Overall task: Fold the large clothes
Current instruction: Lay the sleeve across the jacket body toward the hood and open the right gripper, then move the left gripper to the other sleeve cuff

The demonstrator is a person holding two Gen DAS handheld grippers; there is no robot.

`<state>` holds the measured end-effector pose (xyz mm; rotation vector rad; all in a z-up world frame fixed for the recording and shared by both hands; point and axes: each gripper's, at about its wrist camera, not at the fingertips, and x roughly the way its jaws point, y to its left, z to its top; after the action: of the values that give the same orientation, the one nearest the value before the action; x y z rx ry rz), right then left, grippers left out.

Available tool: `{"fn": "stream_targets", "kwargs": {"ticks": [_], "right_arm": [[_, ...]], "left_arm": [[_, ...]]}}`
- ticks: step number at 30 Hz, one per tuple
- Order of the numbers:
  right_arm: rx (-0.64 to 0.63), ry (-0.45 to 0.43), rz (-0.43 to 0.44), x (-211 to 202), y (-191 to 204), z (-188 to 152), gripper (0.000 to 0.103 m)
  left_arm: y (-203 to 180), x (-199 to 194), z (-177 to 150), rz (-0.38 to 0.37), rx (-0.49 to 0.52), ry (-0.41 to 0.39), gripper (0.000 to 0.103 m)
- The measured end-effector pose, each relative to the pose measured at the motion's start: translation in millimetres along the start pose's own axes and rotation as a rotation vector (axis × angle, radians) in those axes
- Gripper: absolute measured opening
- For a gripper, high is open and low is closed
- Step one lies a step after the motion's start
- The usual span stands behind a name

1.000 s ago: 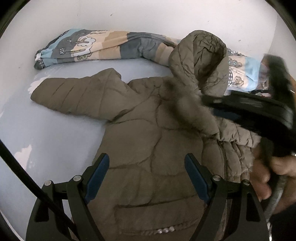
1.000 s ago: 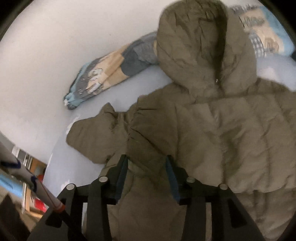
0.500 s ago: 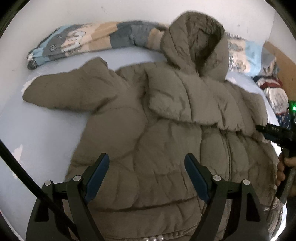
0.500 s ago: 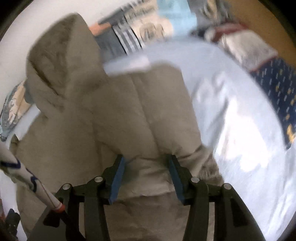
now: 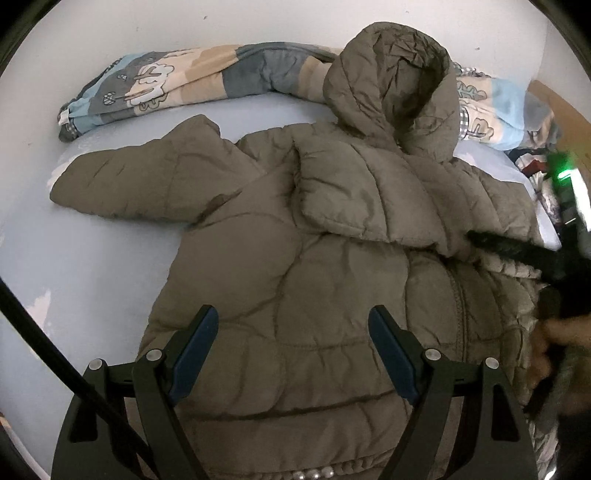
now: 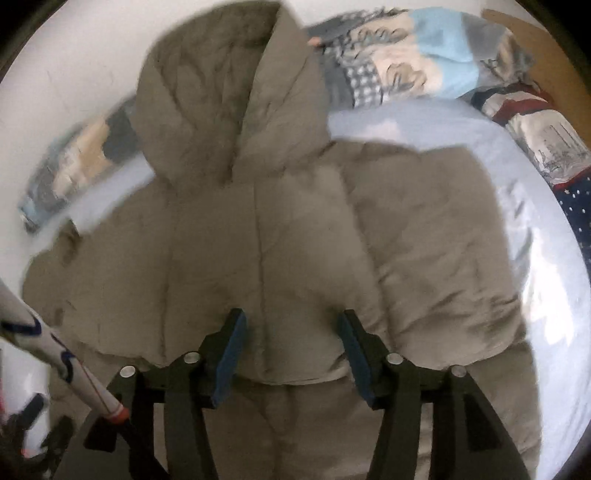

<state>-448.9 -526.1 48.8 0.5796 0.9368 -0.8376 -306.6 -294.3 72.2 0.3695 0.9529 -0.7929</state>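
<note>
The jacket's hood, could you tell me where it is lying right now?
In the left wrist view the hood sits top right of centre, at the far end of the olive jacket, resting over the patterned blanket against the white wall.

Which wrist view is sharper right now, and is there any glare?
Left wrist: sharp on the jacket, only the right gripper at the edge smeared. Right wrist: motion blur across the jacket and rolled quilt, with bright glare on the bed sheet at right.

Black two-finger left gripper (image 5: 291, 328) and right gripper (image 6: 291, 332), blue pads (image 5: 195, 354), silver screws, black cable.
</note>
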Motion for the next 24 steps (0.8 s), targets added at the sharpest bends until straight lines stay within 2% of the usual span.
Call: {"fn": "stream_targets", "kwargs": {"ticks": [4, 8, 10, 13, 14, 15, 16, 19, 20, 21, 24], "right_arm": [[-0.025, 0.03, -0.028, 2, 3, 2, 0.063], [-0.024, -0.006, 0.036, -39, 2, -6, 0.063], [-0.036, -0.047, 0.052, -70, 3, -22, 0.063], [-0.032, -0.058, 0.084, -108, 4, -53, 0.064], [-0.02, -0.073, 0.106, -123, 3, -71, 0.068], [-0.017, -0.079, 0.117, -132, 4, -85, 0.076], [-0.019, -0.084, 0.128, -137, 4, -100, 0.079], [-0.045, -0.103, 0.112, -136, 9, -134, 0.079], [-0.077, -0.066, 0.104, -124, 13, -141, 0.079], [-0.097, -0.034, 0.102, -113, 15, -143, 0.079], [-0.107, -0.008, 0.1, -98, 16, -143, 0.074]], "left_arm": [[4, -7, 2, -0.011, -0.009, -0.015, 0.082], [8, -18, 2, -0.015, -0.018, -0.04, 0.082], [10, -22, 3, -0.012, -0.021, -0.052, 0.082], [12, -28, 3, -0.005, -0.022, -0.071, 0.082], [12, -30, 2, 0.0, -0.022, -0.077, 0.082], [13, -31, 2, 0.005, -0.021, -0.083, 0.082], [14, -32, 2, 0.009, -0.02, -0.087, 0.082], [16, -33, 1, 0.026, -0.024, -0.093, 0.082], [16, -33, 0, 0.031, -0.024, -0.094, 0.082], [17, -33, 0, 0.04, -0.017, -0.095, 0.082], [17, -31, 0, 0.061, 0.004, -0.099, 0.082]]}}
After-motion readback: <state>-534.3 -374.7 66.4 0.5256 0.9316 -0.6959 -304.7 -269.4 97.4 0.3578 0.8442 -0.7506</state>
